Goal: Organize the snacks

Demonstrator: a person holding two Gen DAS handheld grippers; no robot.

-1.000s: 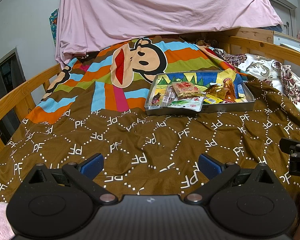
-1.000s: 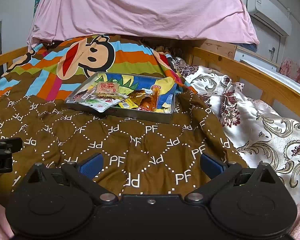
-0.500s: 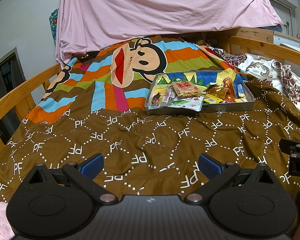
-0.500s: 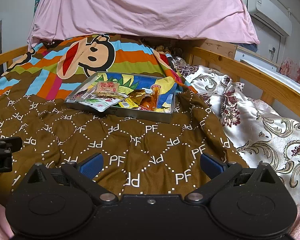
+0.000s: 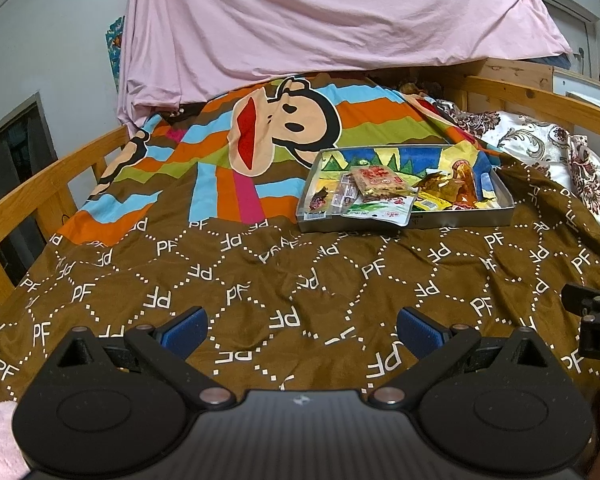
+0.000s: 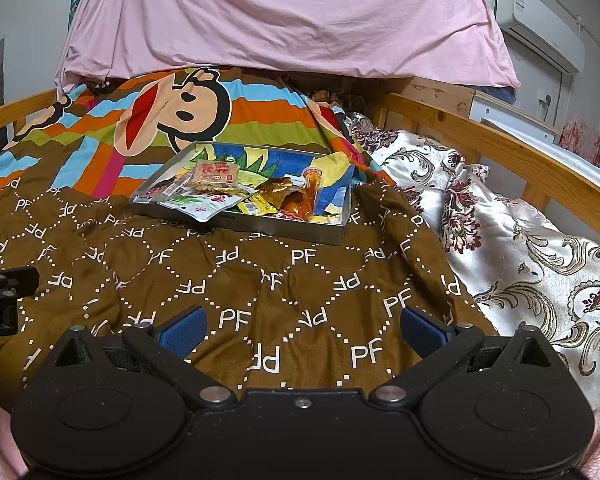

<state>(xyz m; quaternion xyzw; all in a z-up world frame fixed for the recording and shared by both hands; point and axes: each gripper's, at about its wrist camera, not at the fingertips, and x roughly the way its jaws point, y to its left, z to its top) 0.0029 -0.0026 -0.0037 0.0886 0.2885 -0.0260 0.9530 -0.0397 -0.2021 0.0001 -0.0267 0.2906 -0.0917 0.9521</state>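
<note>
Both grippers hover low over a brown quilt (image 5: pixel 300 280) printed with white "PF" letters, each with its blue-padded fingers spread wide and nothing between them. The left gripper (image 5: pixel 302 326) and the right gripper (image 6: pixel 302 326) sit well short of the metal tray (image 5: pixel 460 222), which rests farther up the bed where the brown cloth meets a striped monkey-print blanket (image 5: pixel 276 136).

Inside the tray lie the snacks: a reddish packet (image 5: pixel 380 180) lying on top of the others, a white and green pouch (image 5: pixel 384 210) hanging over the near rim, a small dark packet (image 5: pixel 318 200) at the left end, and amber, glossy wrappers (image 5: pixel 456 188) toward the right. The tray floor shows a bright blue, yellow and green picture.

From the left wrist view, the wooden bed rail (image 5: pixel 40 184) on the left side and a dark opening in the wall beyond it are visible, and a black part of the other tool pokes in at the right edge. From the right wrist view, the cream floral bedding (image 6: pixel 520 248) beside the quilt fills the right side, with the right-hand wooden rail (image 6: pixel 500 148) and a wall air conditioner (image 6: pixel 540 28) above; the left tool's black corner shows at the left edge. A pink sheet (image 6: pixel 280 16) drapes over the head of the bed in both views.
</note>
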